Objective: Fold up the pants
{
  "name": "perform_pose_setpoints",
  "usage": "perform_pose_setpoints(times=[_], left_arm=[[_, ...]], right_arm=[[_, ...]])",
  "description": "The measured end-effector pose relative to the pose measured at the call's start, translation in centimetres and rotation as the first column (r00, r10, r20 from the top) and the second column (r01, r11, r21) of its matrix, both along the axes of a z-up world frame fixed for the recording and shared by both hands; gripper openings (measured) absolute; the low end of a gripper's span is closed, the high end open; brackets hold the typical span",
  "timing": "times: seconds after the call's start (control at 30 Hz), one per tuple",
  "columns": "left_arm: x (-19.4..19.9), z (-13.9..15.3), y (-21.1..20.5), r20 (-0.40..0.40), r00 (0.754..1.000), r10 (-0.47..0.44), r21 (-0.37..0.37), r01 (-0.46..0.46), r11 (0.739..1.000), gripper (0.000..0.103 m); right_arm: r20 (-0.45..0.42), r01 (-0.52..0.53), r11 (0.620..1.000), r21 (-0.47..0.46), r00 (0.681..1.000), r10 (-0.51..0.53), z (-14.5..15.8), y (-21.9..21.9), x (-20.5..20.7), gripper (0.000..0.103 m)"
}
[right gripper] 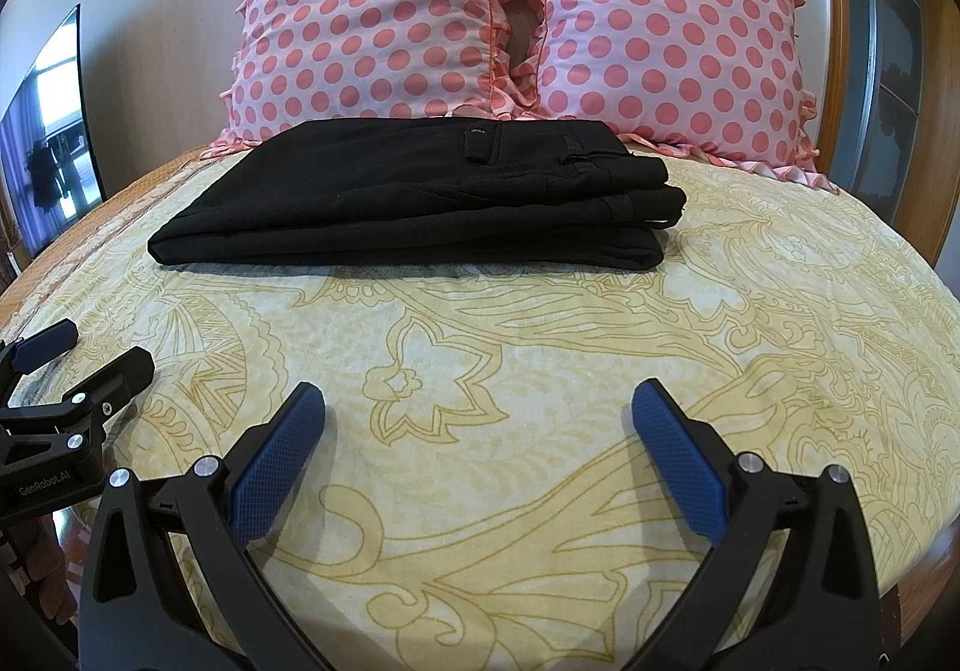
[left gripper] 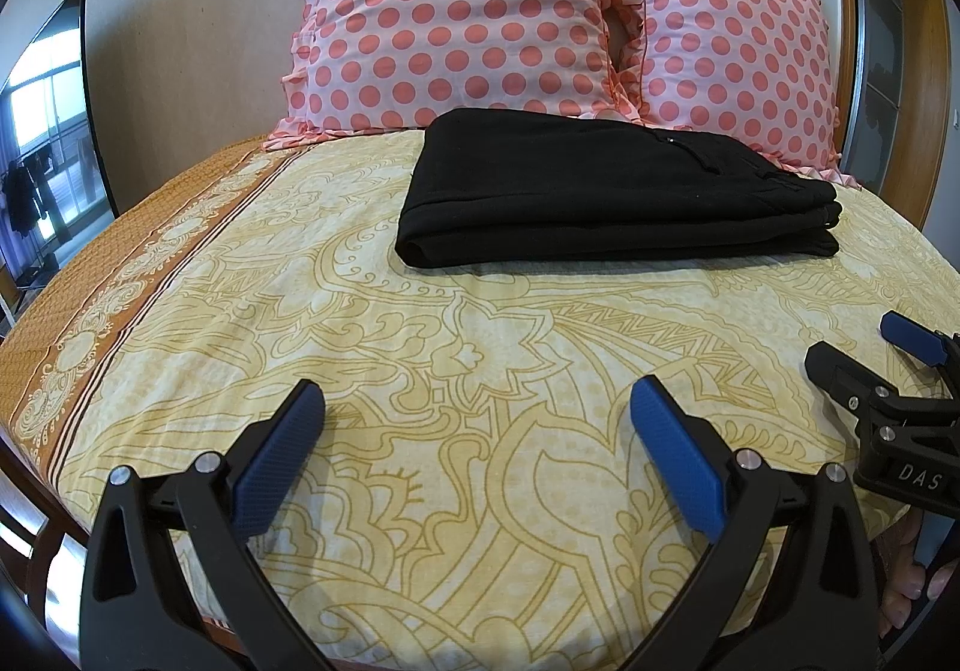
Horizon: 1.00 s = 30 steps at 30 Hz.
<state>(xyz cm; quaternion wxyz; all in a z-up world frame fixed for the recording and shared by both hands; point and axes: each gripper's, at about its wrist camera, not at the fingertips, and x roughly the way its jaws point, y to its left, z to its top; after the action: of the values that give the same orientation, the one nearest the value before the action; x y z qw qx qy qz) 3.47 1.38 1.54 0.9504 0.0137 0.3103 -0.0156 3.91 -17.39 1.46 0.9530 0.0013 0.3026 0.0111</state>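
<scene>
Black pants folded near bed's pillow edge, long axis crosswise, ahead of both grippers; jaws released, empty.

There is one pair of black pants, folded into one neat pile near the far edge of the one bed. Two pink pillows with dots stand side by side at the head of the bed, one on the left and one on the right. There are two grippers, the left gripper and the right gripper, and each has two fingers with blue pads, spread wide apart.
</scene>
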Motion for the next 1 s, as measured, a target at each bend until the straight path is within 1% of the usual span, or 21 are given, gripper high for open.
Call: perform_pose_setpoints(times=[0.33,1.0], left_arm=[[0.39,0.59,-0.13,-0.045,0.999,0.009,0.004,-0.009,1.0,0.101],[0.52,0.4,-0.07,-0.045,0.999,0.008,0.0,-0.008,1.0,0.101]], right_arm=[[0.001,0.001,1.0,0.0,1.0,-0.001,0.06,0.0,-0.05,0.102],[0.001,0.0,1.0,0.0,1.0,0.0,0.01,0.01,-0.03,0.102]])
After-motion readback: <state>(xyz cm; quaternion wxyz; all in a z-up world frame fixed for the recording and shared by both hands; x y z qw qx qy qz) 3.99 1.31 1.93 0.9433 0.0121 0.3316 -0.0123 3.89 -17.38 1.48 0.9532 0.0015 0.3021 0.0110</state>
